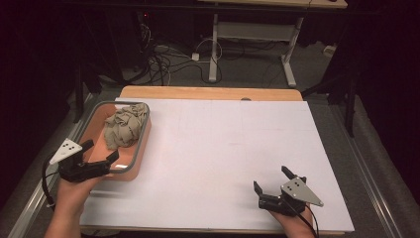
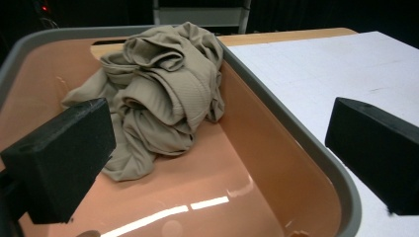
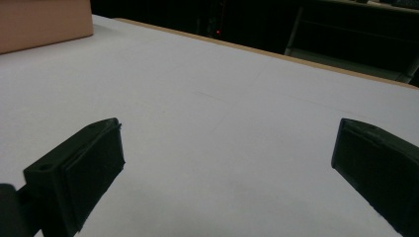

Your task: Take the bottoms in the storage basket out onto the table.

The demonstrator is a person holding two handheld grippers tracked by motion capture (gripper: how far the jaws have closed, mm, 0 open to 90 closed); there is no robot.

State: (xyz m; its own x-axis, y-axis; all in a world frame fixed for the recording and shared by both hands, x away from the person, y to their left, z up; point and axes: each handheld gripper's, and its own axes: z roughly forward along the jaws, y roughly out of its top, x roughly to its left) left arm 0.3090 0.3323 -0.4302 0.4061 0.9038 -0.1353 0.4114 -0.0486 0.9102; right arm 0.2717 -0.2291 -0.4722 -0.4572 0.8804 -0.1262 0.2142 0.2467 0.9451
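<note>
I am at the reaching stage: my left gripper (image 1: 101,151) hovers at the near end of a salmon-coloured bin with a grey rim (image 1: 143,134), which stands at the left side of the white counter (image 1: 223,148). A crumpled tan cloth (image 1: 125,126) lies bunched in the far part of the bin, not yet touched. In the left gripper view the cloth (image 2: 163,94) sits ahead, between and beyond my two black fingers (image 2: 62,158). Those fingers are spread wide and hold nothing; one is over the inside of the bin, the other is out past its rim (image 2: 316,153), above the counter.

My right gripper (image 1: 277,186) waits low over the bare counter near the right front, well apart from the bin. Its fingers (image 3: 79,170) are also spread wide and empty.

Next, I judge, the left gripper must move forward and down into the bin, bring both fingers inside the rim, and close on a raised fold of the cloth.
</note>
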